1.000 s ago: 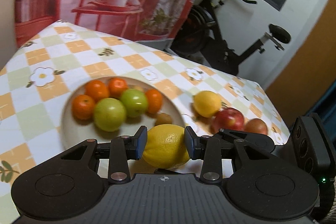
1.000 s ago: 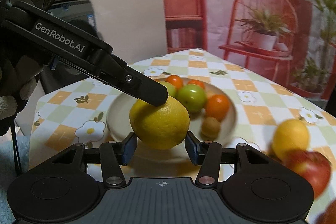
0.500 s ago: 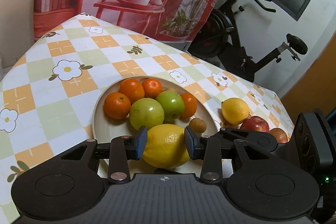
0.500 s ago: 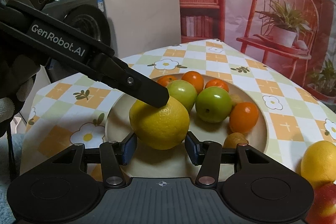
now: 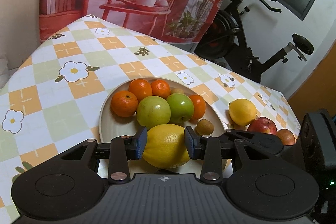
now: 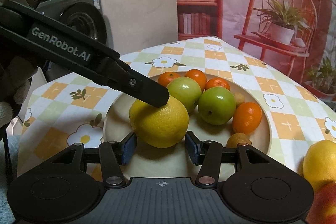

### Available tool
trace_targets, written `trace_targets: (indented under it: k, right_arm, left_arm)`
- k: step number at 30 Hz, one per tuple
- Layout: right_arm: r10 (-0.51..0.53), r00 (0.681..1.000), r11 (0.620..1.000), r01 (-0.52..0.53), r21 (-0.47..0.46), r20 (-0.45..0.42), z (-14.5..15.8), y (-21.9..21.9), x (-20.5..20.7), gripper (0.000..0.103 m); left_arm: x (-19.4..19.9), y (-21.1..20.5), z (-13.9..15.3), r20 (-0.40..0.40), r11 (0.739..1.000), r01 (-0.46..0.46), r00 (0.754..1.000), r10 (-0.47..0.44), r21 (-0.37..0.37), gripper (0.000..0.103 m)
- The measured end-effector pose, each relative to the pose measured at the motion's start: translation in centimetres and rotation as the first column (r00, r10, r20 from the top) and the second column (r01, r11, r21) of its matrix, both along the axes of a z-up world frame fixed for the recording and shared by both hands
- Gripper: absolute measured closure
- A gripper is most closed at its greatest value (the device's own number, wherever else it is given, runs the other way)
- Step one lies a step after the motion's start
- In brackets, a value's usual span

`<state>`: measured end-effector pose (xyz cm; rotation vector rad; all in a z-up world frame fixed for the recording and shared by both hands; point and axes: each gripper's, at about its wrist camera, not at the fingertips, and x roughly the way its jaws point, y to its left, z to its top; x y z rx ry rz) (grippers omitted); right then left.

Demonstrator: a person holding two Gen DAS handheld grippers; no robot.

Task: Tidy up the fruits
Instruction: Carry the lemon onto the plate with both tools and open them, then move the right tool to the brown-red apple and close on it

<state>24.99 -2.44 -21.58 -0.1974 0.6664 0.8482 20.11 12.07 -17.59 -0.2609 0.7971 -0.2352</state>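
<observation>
My left gripper (image 5: 165, 143) is shut on a large yellow lemon (image 5: 167, 145) and holds it at the near side of a cream plate (image 5: 108, 129). The plate holds several oranges, two green apples (image 5: 153, 111) and small brown fruits. In the right wrist view the left gripper's finger (image 6: 147, 91) presses the lemon (image 6: 159, 122) over the plate (image 6: 266, 135). My right gripper (image 6: 160, 147) is open and empty, just in front of the lemon, its pads apart from it. Another lemon (image 5: 242, 111) and two red apples (image 5: 262, 125) lie on the table right of the plate.
The table has a checked flower cloth (image 5: 69, 72) and ends close behind the plate. An exercise bike (image 5: 252, 49) stands beyond the far right edge. A washing machine (image 6: 79, 16) stands off the table's left side in the right wrist view.
Both grippers have moved left and closer over the plate with the lemon still held by the left one. The loose lemon and apples have shifted toward the right edge of view.
</observation>
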Motion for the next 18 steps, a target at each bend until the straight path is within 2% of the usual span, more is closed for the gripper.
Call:
trace_targets:
  k: [18]
  right_arm:
    - [-0.114, 0.993, 0.993, 0.112, 0.038, 0.039, 2.6, -7.0, -3.9, 0.055]
  left_arm:
    - [-2.6, -3.9, 2.8, 0.065, 0.997, -0.004, 0.998, -0.001, 0.072, 0.062]
